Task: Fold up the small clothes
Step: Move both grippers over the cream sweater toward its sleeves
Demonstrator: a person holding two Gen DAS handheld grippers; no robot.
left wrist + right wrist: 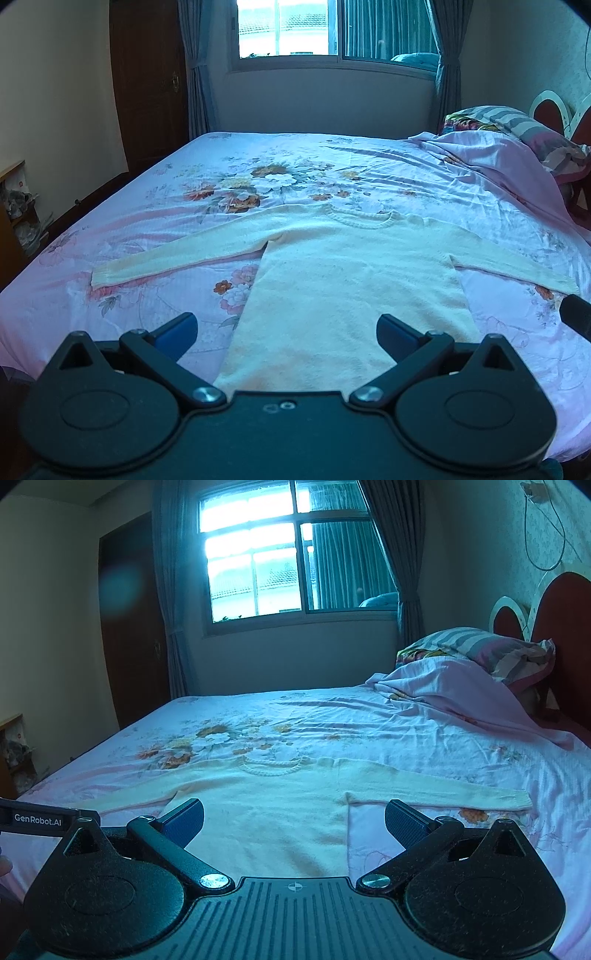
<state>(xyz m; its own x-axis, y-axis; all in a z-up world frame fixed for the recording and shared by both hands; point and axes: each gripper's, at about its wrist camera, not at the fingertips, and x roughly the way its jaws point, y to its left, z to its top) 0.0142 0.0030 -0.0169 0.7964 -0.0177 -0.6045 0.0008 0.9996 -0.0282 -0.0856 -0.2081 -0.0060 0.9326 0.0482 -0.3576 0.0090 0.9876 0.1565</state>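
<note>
1. While both grippers hang over the near edge of the bed, the cream sweater lies flat on the floral sheet, collar toward the window and hem at the near edge.
2. Both sleeves are spread straight out to the sides; the left cuff lies toward the bed's left edge, the right cuff toward the headboard side.
3. Left gripper: fingers wide apart, gripping nothing, above the sweater's lower body.
4. Right gripper: fingers also spread, nothing between them, above the sweater's lower right part, with the right finger over bare sheet just beside the sweater.
5. A bunched pink blanket and a striped pillow sit at the far right corner, well apart from the sweater.
</note>
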